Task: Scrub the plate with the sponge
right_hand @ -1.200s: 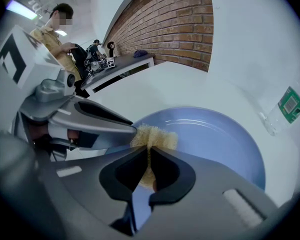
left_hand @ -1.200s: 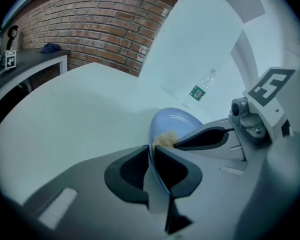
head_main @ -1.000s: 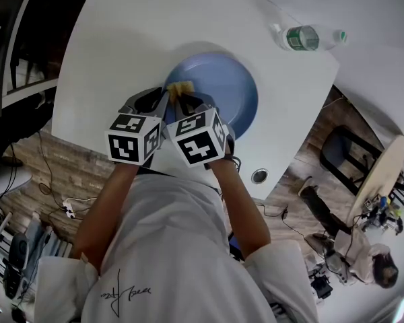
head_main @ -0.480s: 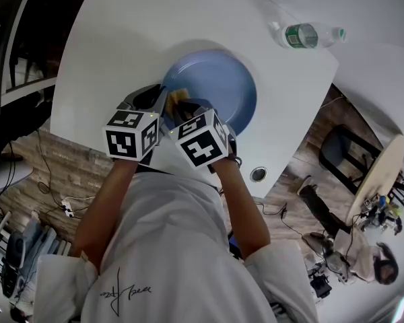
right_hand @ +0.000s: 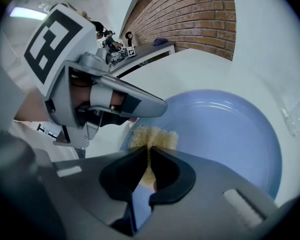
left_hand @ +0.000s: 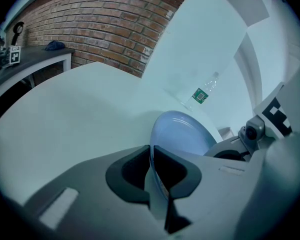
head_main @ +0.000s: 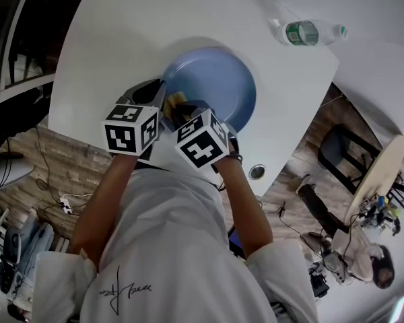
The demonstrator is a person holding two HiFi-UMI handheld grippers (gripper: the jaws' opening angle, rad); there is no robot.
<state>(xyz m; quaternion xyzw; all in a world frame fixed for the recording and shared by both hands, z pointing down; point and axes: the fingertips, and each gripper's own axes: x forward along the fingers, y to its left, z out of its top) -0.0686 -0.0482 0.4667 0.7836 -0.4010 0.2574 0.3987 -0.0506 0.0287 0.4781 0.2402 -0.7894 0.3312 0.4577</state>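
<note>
Scrubbing is judged barely begun: the plate is clamped at its near-left rim by the left gripper. The sponge, pinched tight in the right gripper, is pressed there; the far part is yet to be covered.

One plate, one sponge, one bottle, and two claws: left claw, right claw.

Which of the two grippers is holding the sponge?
The right gripper: its jaws pinch the yellow sponge against the blue plate, while the left gripper clamps the plate's rim.
</note>
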